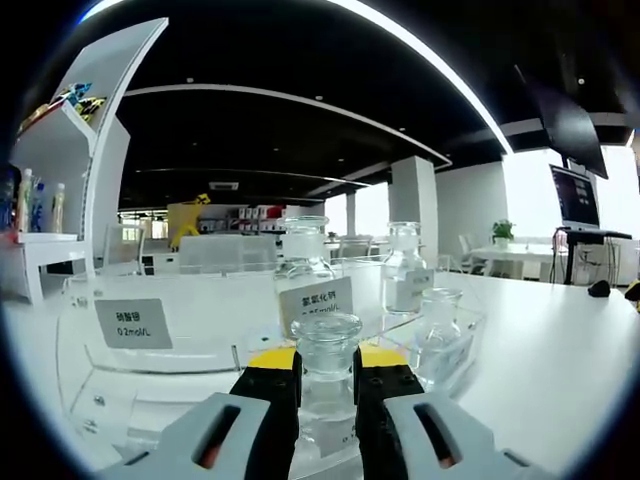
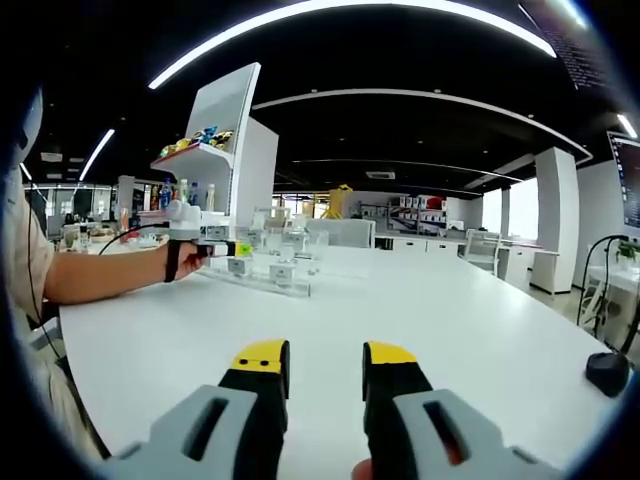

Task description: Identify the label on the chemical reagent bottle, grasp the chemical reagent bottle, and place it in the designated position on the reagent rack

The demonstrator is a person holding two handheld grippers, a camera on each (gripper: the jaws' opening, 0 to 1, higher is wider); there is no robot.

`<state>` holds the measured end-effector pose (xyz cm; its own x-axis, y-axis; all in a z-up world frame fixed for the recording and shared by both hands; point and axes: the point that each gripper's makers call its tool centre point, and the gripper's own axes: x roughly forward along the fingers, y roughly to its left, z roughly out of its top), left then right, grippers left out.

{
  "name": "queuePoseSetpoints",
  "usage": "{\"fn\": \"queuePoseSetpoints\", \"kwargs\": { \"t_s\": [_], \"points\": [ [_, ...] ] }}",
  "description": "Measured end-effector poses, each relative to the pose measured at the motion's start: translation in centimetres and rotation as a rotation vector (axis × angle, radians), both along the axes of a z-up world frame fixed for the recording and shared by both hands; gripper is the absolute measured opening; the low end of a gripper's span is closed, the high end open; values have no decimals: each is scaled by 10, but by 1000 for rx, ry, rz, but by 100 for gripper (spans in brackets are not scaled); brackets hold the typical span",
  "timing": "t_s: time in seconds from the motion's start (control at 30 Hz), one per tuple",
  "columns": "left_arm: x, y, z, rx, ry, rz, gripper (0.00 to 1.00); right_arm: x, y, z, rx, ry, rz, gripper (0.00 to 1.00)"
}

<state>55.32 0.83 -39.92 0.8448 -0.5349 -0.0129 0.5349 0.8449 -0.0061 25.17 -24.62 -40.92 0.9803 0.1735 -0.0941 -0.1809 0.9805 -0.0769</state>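
In the left gripper view my left gripper [image 1: 326, 372] is shut on a clear glass reagent bottle [image 1: 326, 352], pinched at its neck just below the round stopper, over the front row of the clear acrylic reagent rack [image 1: 150, 355]. The rack carries white labels, one reading 0.2 mol/L [image 1: 133, 323]. Behind stand two more glass bottles: one [image 1: 304, 252] with a label [image 1: 316, 301] in front of it, another [image 1: 404, 268] to the right, and a third, smaller one [image 1: 440, 335]. In the right gripper view my right gripper [image 2: 325, 372] hangs open over the bare white table [image 2: 420, 320]; the left gripper [image 2: 205, 240] shows far off by the rack [image 2: 270, 272].
A white shelf unit [image 1: 60, 150] with small bottles stands left of the rack. A person's forearm [image 2: 110, 272] stretches across the table toward the rack. A black object [image 2: 607, 372] lies at the table's right edge. A monitor [image 1: 577, 195] stands at the back right.
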Motion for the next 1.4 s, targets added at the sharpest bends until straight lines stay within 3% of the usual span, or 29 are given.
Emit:
{"fn": "queuePoseSetpoints", "kwargs": {
  "t_s": [0.6,1.4],
  "points": [
    [-3,1,0,3,-10,21,21,0,4,-1,-4,3,10,29],
    [-2,3,11,-14,-46,21,30,-3,5,5,-3,-15,7,29]
  ]
}}
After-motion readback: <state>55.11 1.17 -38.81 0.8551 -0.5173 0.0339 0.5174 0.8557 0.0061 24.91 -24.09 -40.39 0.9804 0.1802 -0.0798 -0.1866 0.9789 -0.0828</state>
